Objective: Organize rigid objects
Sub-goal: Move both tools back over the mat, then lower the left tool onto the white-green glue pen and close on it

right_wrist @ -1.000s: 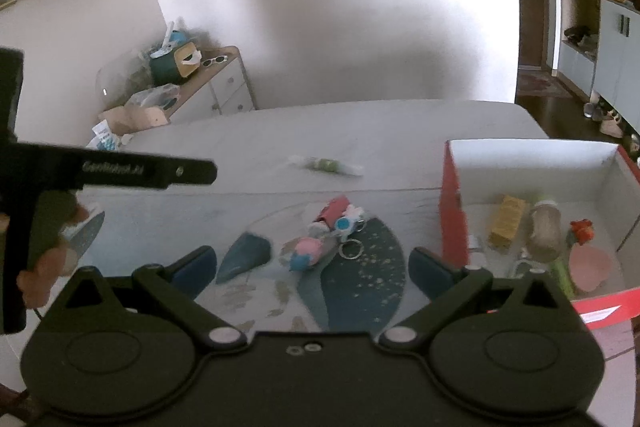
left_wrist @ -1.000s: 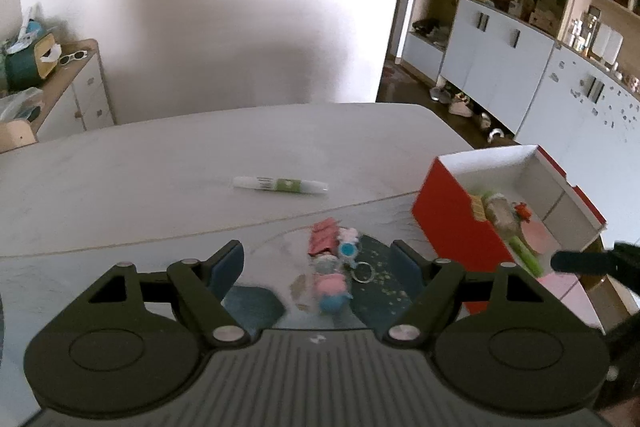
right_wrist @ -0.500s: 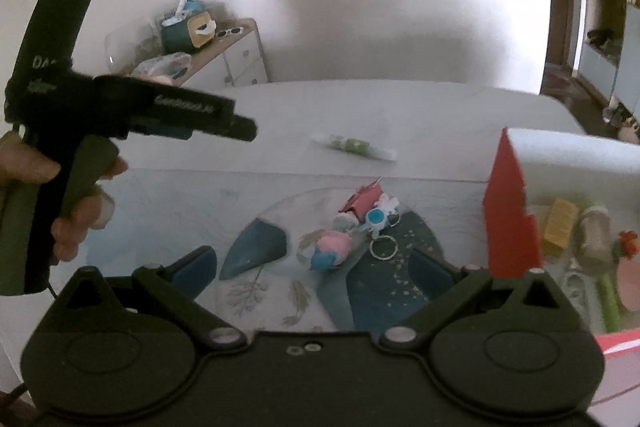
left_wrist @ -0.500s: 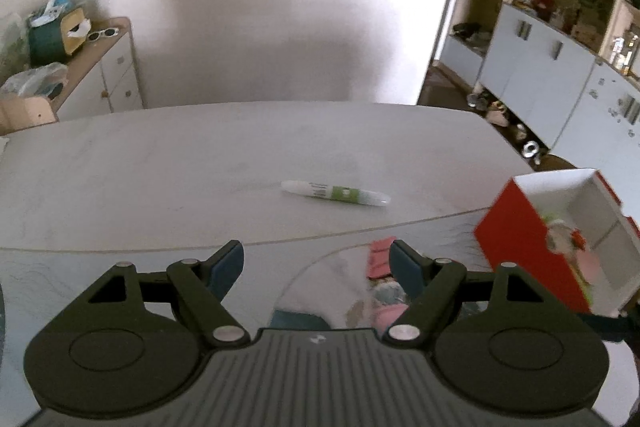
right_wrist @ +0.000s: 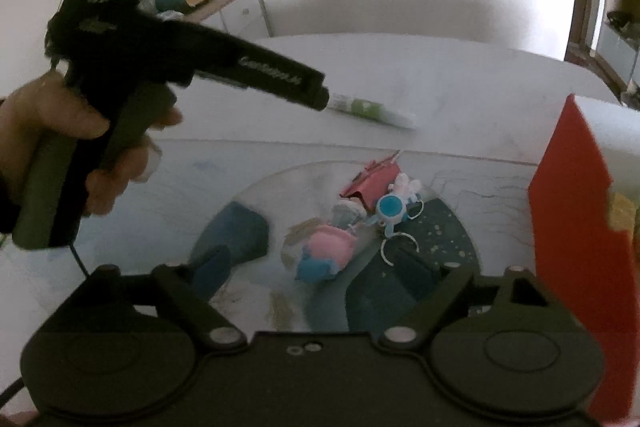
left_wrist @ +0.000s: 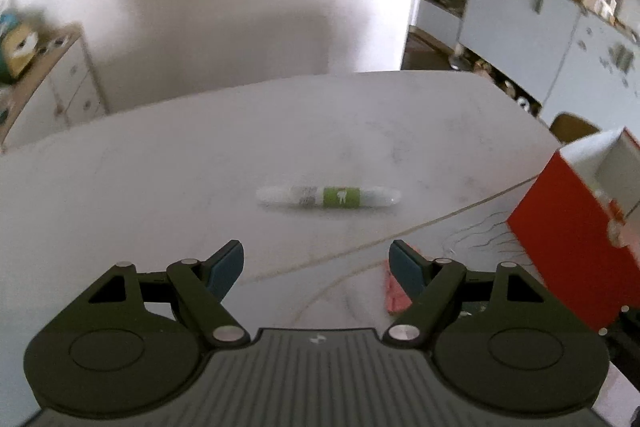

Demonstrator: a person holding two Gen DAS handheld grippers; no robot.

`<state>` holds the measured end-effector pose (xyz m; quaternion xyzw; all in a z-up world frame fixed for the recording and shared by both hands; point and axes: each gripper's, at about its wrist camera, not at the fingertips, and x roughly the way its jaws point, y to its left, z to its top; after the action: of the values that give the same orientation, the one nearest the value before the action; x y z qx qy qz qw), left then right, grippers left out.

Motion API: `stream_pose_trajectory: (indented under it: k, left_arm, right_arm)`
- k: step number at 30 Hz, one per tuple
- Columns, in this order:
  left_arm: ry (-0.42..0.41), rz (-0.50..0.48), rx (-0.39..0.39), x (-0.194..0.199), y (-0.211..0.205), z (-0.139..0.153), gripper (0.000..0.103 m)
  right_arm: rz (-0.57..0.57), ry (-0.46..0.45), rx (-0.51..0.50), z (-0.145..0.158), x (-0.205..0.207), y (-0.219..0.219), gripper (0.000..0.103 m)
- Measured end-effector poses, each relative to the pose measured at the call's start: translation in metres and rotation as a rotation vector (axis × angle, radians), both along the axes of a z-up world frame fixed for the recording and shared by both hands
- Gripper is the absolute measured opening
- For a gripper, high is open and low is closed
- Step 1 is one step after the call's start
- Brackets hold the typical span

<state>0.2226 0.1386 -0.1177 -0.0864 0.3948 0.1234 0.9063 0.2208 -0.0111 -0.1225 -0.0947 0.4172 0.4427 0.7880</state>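
Through my left wrist camera, the left gripper (left_wrist: 316, 263) has its blue-padded tongs spread apart with nothing between them. Straight ahead at twelve o'clock lies the slim white tube with a green label band (left_wrist: 328, 197), flat on the pale marbled tabletop (left_wrist: 160, 187) and well clear of both pads. At three o'clock I see the red-walled open cardboard box with a white inside (left_wrist: 576, 247), its near corner beside my right-hand tong. A pink-red scrap (left_wrist: 396, 297) peeks out just behind that tong.

Through my right wrist camera, the right gripper (right_wrist: 316, 273) has its tongs closing, still apart, and they press on nothing. Between and just beyond them, at twelve o'clock, sits the small heap of toys on a round mat printed with dark teal shapes (right_wrist: 440, 227): a pink and blue plush figure (right_wrist: 326, 253), a blue and white round keychain charm with a wire ring (right_wrist: 394, 211) and a red folded paper piece (right_wrist: 374, 179). The figure lies nearest my tongs; I cannot tell whether a pad touches it. The white tube shows farther back at twelve o'clock. The red box wall rises at three o'clock. At ten o'clock a person's hand (right_wrist: 72, 143) grips the black handle of the other gripper.
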Motion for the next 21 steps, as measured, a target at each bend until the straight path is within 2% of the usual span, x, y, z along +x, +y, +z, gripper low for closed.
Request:
stream_pose_trajectory:
  k: [2,7,12,21]
  left_arm:
    - [0.006,-0.027,0.039,0.013,0.001,-0.005,0.08]
    - [0.046,-0.1,0.075,0.041,0.01,-0.025,0.08]
    - [0.066,-0.189,0.145,0.056,0.012,-0.037,0.08]
    - [0.11,-0.433,0.292,0.092,0.008,-0.046,0.08]
  right_arm:
    - [-0.012,0.013,-0.008,-0.007,0.006,0.003,0.085]
    - [-0.023,0.043,-0.004,-0.019,0.017,0.009,0.079]
    - [0.001,0.075,0.007,-0.027,0.019,0.01,0.078]
    - [0.025,0.091,0.002,-0.031,0.021,0.014,0.076]
